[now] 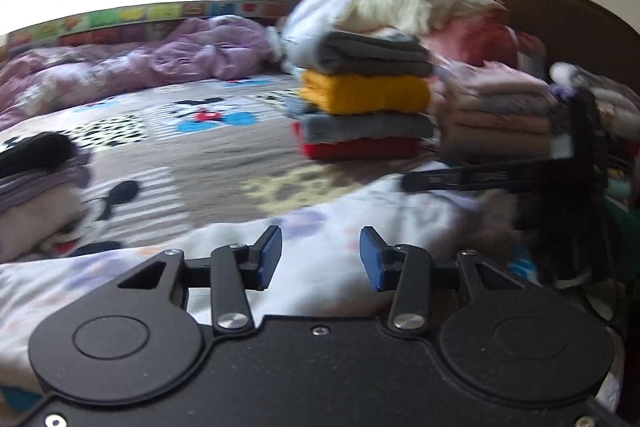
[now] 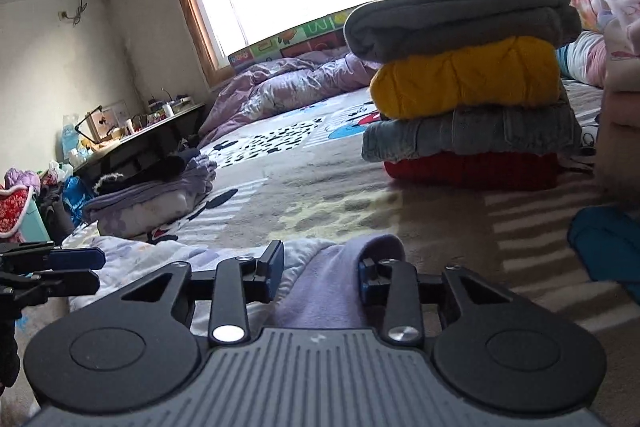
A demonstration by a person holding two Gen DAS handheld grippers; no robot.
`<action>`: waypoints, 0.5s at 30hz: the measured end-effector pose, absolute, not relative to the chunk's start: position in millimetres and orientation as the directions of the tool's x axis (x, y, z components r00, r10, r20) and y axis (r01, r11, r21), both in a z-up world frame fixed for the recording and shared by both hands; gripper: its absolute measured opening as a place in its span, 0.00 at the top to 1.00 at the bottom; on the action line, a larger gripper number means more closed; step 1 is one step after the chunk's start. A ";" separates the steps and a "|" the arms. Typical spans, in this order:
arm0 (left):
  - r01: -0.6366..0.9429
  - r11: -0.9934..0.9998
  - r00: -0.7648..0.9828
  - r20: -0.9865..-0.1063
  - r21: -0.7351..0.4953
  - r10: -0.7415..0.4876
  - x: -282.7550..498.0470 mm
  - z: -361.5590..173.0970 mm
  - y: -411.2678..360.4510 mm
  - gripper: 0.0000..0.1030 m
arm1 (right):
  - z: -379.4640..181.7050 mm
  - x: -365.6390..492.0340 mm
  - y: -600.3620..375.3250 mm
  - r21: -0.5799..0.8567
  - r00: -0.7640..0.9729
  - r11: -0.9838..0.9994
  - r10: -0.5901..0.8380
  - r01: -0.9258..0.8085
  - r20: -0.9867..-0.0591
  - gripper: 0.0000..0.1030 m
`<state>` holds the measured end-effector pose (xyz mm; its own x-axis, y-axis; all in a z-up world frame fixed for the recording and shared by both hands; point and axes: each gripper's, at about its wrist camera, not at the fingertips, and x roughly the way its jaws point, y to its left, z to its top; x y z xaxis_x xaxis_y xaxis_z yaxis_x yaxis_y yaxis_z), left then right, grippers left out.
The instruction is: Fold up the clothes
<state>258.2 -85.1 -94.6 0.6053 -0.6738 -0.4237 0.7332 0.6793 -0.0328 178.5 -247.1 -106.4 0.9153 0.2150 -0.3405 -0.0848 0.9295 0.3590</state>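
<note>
A white floral garment (image 1: 328, 251) lies spread on the bed under both grippers. My left gripper (image 1: 320, 257) is open just above it, nothing between its blue pads. My right gripper (image 2: 320, 269) is open, with the garment's lilac cuff (image 2: 340, 283) lying between its jaws, against the right pad. The right gripper also shows in the left wrist view (image 1: 448, 181), low over the garment's right side. The left gripper shows at the left edge of the right wrist view (image 2: 64, 269).
A stack of folded clothes, grey, yellow, denim and red (image 1: 364, 95), (image 2: 468, 83), stands on the cartoon-print bedspread (image 1: 192, 163). A pink folded pile (image 1: 500, 111) is beside it. Folded lilac clothes (image 2: 148, 199) lie left. A rumpled purple duvet (image 1: 132, 63) lies behind.
</note>
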 end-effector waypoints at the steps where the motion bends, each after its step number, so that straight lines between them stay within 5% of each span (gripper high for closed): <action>1: 0.740 0.672 0.597 -0.430 -0.032 -0.677 257.9 -98.5 -92.6 0.65 | -106.8 179.2 -245.1 0.355 0.914 0.931 0.218 -0.089 -0.343 0.62; 6: 0.716 0.698 0.587 -0.547 0.007 -0.597 270.1 -132.1 -123.3 0.64 | -111.8 181.8 -248.5 0.357 0.904 0.932 0.209 -0.067 -0.374 0.64; 12: 0.724 0.689 0.557 -0.574 -0.020 -0.601 276.6 -130.2 -120.8 0.63 | -108.9 173.6 -258.4 0.378 0.906 0.923 0.221 -0.075 -0.361 0.62; 15: 0.735 0.676 0.546 -0.544 -0.055 -0.638 272.6 -115.9 -107.5 0.63 | -105.3 164.2 -262.7 0.374 0.908 0.925 0.209 -0.064 -0.363 0.50</action>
<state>272.6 -107.5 -115.9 0.5456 -0.6376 -0.5440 0.7348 0.6760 -0.0554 164.2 -262.7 -105.3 0.9080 0.2092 -0.3631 -0.0637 0.9253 0.3738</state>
